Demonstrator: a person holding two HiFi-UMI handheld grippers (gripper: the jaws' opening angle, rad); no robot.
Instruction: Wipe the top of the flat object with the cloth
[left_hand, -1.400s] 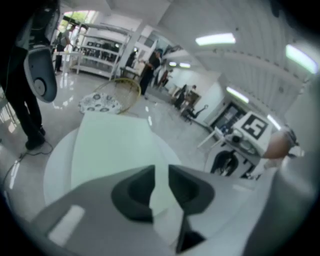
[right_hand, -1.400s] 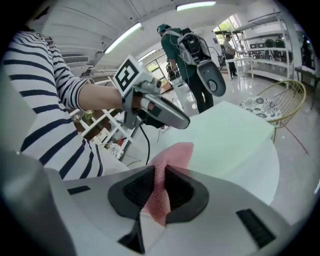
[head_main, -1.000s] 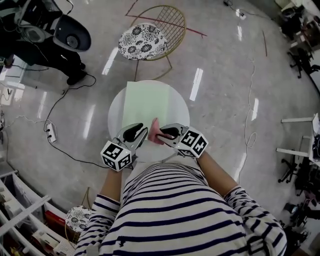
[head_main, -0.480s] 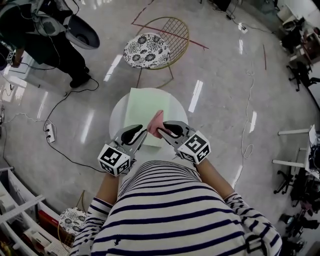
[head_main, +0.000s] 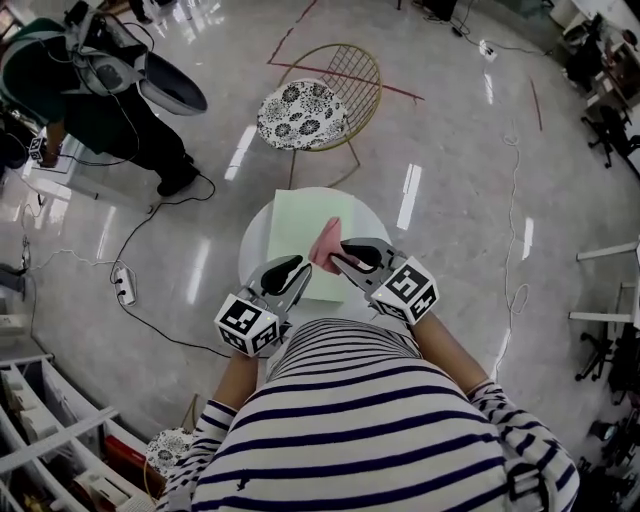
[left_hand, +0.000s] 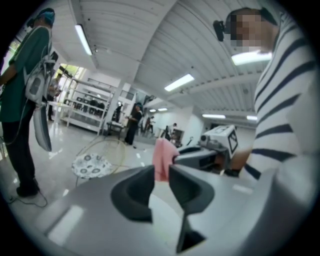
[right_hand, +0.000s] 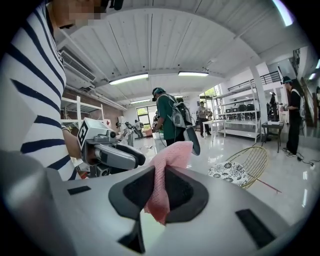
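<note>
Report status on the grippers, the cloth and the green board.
Right gripper shut on pink cloth, cloth hanging loose. Left gripper open, empty. Green board flat on round table, nothing on it.

Cloth, look: the cloth (right_hand: 167, 175) is pink, an open mesh weave, bunched into a narrow fold.
Cloth, state: it is pinched between the closed jaws of the right gripper (head_main: 345, 262). One end stands up past the jaws and a short ragged end hangs below them.
Cloth, place: above the flat object (head_main: 295, 235), toward its 3 o'clock side (whether it touches cannot be told from above).
Flat object, look: a pale green, thin, rectangular sheet with a plain top.
Flat object, pose: lying flat, long sides running 12 to 6 o'clock.
Flat object, place: on the round white desk (head_main: 252, 250), slightly toward 9 o'clock of centre. Its far edge reaches the rim at 12 o'clock, and its 6 o'clock edge is partly hidden.
</note>
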